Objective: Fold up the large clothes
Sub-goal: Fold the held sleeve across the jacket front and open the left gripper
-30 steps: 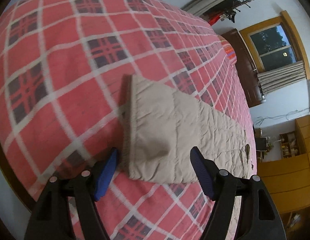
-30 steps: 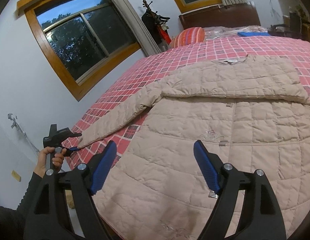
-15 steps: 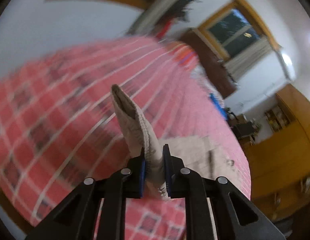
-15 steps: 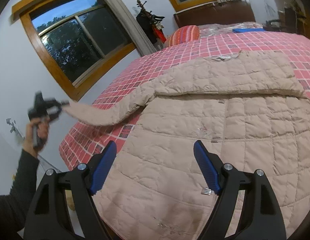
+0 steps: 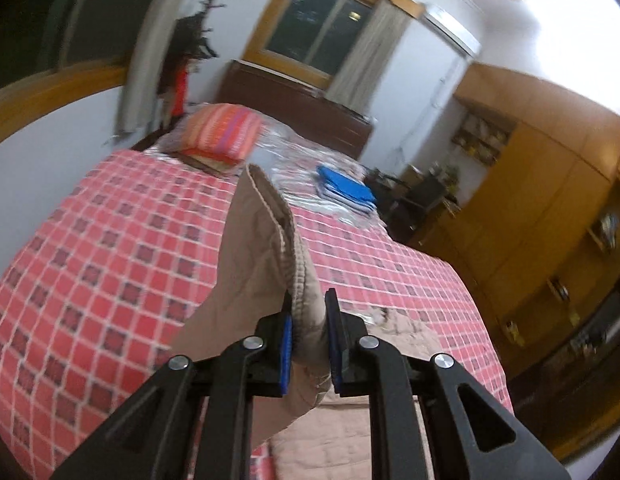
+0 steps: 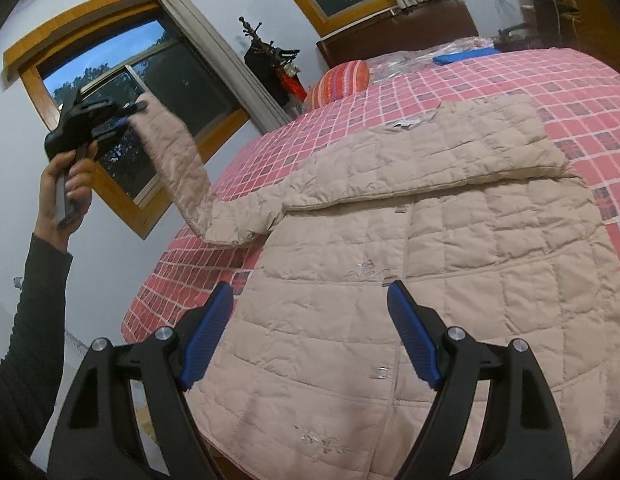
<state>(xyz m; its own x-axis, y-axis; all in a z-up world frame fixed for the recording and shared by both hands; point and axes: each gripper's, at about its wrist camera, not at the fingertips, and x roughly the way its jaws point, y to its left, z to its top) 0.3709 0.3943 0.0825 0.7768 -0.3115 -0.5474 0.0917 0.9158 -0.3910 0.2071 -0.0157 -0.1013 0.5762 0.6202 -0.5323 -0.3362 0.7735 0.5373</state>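
Beige and quilted, a large padded coat (image 6: 449, 264) lies spread across a bed covered in a red checked bedspread (image 6: 549, 76). The coat fills most of the near part of the bed, front side up, with small metal snaps down its middle. Its far sleeve is already laid flat across the chest as a long band running left to right.

The other sleeve (image 6: 178, 168), on the left, is lifted off the bed. The left gripper (image 5: 308, 332), held in a person's hand (image 6: 68, 184) with a dark cuff at the wrist, has its jaws clamped together on the ribbed sleeve end (image 5: 286, 256). The sleeve hangs in a curve from the raised gripper down to the coat's shoulder, which rests on the bedspread.

The right gripper (image 6: 310, 332) hovers above the near hem of the coat, jaws wide apart and holding nothing.

A striped orange pillow (image 6: 337, 80) and a folded blue item (image 6: 465, 56) sit at the far end of the bed, well apart from the coat.

The fold looks early to middling: one sleeve is in, the second is in the air and likely to be carried across the chest. The body of the coat is not yet folded at all, so the bottom-to-top folds appear to remain.
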